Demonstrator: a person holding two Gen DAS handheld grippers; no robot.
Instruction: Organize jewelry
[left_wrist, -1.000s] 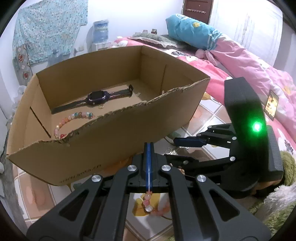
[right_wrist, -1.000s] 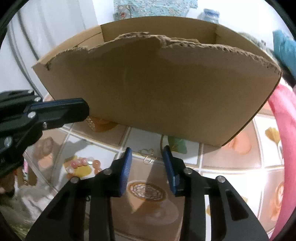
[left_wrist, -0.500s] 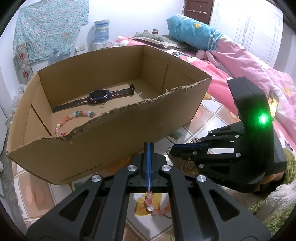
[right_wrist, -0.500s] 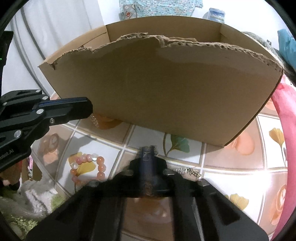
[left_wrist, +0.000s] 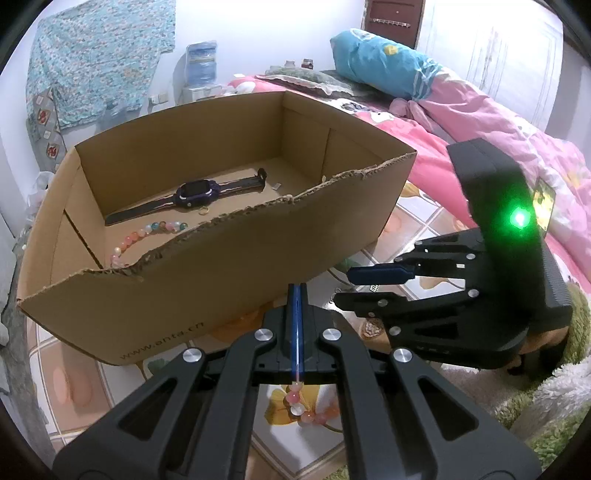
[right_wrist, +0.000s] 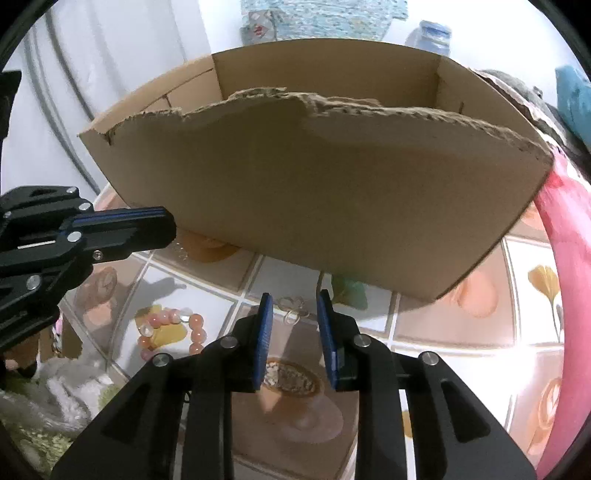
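An open cardboard box stands on the tiled floor; it also shows in the right wrist view. Inside lie a dark watch and a pastel bead bracelet. My left gripper is shut and empty, hovering above a pink bead bracelet on the floor, which also shows in the right wrist view. My right gripper is open just above a small silver ring on the floor in front of the box. It also shows at the right of the left wrist view.
A bed with pink bedding and a blue pillow lies to the right. A shaggy green-white rug covers the floor at the lower right. A silver chain lies on the tiles near the right gripper.
My right gripper was open, appeared shut half a second ago in a blurred frame, and is open again over the ring. The left gripper has stayed shut above the pink bracelet.
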